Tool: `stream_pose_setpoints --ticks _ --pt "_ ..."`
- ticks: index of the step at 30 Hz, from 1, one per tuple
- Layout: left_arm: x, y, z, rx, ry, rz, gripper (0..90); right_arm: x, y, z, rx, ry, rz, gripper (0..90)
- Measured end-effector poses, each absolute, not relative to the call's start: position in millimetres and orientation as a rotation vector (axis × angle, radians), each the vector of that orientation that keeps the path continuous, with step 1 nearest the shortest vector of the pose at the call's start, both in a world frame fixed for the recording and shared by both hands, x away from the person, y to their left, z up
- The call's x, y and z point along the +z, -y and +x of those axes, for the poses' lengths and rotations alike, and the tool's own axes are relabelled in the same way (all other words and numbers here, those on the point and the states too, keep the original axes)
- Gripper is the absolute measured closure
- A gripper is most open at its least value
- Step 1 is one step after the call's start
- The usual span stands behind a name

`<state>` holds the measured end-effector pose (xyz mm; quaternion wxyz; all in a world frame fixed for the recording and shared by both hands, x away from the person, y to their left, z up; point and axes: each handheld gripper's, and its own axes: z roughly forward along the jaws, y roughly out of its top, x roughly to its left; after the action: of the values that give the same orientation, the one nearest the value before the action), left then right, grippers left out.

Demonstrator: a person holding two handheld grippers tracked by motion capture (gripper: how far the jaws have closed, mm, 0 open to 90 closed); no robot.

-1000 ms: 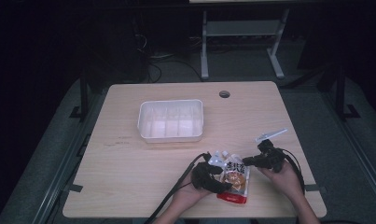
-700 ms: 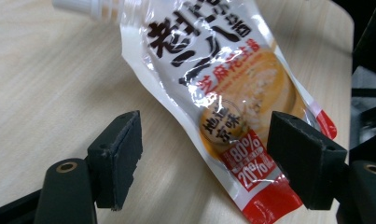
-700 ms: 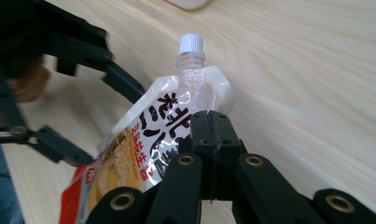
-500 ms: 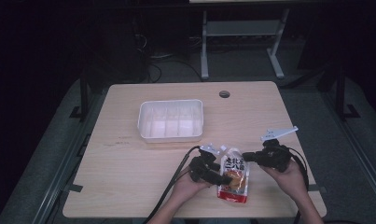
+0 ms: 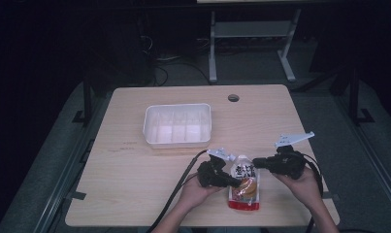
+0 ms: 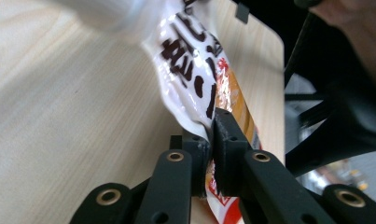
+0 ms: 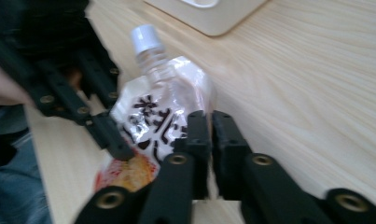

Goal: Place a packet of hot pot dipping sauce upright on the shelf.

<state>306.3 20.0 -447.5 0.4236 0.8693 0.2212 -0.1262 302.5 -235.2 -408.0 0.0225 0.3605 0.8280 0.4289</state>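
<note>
Both claws, left claw (image 6: pixel 212 140) and right claw (image 7: pixel 210 133), pinch glossy spouted pouch (image 5: pixel 243 182), flat on pale woodgrain counter (image 5: pixel 135 194).

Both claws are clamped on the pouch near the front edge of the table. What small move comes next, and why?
Probably lift the pouch slightly and start toward the bin. The left claw pinches one edge, the right claw the other, so the grip looks ready, and the open bin is the only container on the table.

light wood table (image 5: pixel 135 194) with a round cable hole (image 5: pixel 233 98), dark grey floor (image 5: pixel 329 111), white metal frame (image 5: pixel 251 34) behind, dim unlit surroundings
</note>
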Motion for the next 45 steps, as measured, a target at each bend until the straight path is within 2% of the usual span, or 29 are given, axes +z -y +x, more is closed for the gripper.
stream_pose_setpoints --ticks 3,6,14,22,28,29,30,34,37,42,45 --pt "-447.9 -20.1 305.0 -0.290 -0.543 2.186 86.2 -413.3 244.6 306.7 1.386 -2.564 1.172 60.8" --pt "-447.1 -20.0 303.6 -0.272 -0.531 2.179 86.4 -425.2 258.3 315.6 1.448 -2.584 1.281 47.9" --pt "-442.7 -18.0 298.8 -0.237 -0.489 2.177 86.5 -446.2 254.8 327.4 1.548 -2.708 1.341 39.0" --pt "-442.1 -15.8 296.4 -0.237 -0.450 2.185 86.6 -451.0 244.8 331.5 1.688 -2.768 1.323 41.2" --pt "-442.7 -15.8 296.5 -0.241 -0.441 2.188 86.5 -445.8 242.3 328.1 1.725 -2.785 1.250 63.5" --pt "-442.7 -15.8 296.5 -0.241 -0.441 2.188 86.5 -445.8 242.3 328.1 1.725 -2.785 1.250 63.5" --pt "-442.8 -17.3 297.6 -0.234 -0.451 2.190 86.5 -442.8 246.6 326.9 1.744 -2.750 1.235 70.0" --pt "-444.0 -19.3 299.2 -0.222 -0.468 2.199 86.4 -435.4 254.1 323.8 1.816 -2.673 1.218 77.1" --pt "-443.6 -19.8 299.3 -0.222 -0.470 2.190 86.5 -431.7 254.7 321.5 1.822 -2.678 1.194 78.2" --pt "-440.9 -19.2 296.7 -0.223 -0.454 2.182 86.5 -437.1 244.2 323.9 1.711 -2.742 1.201 69.9" --pt "-439.6 -17.5 295.6 -0.205 -0.444 2.194 86.5 -438.6 241.2 324.1 1.692 -2.758 1.193 69.1"
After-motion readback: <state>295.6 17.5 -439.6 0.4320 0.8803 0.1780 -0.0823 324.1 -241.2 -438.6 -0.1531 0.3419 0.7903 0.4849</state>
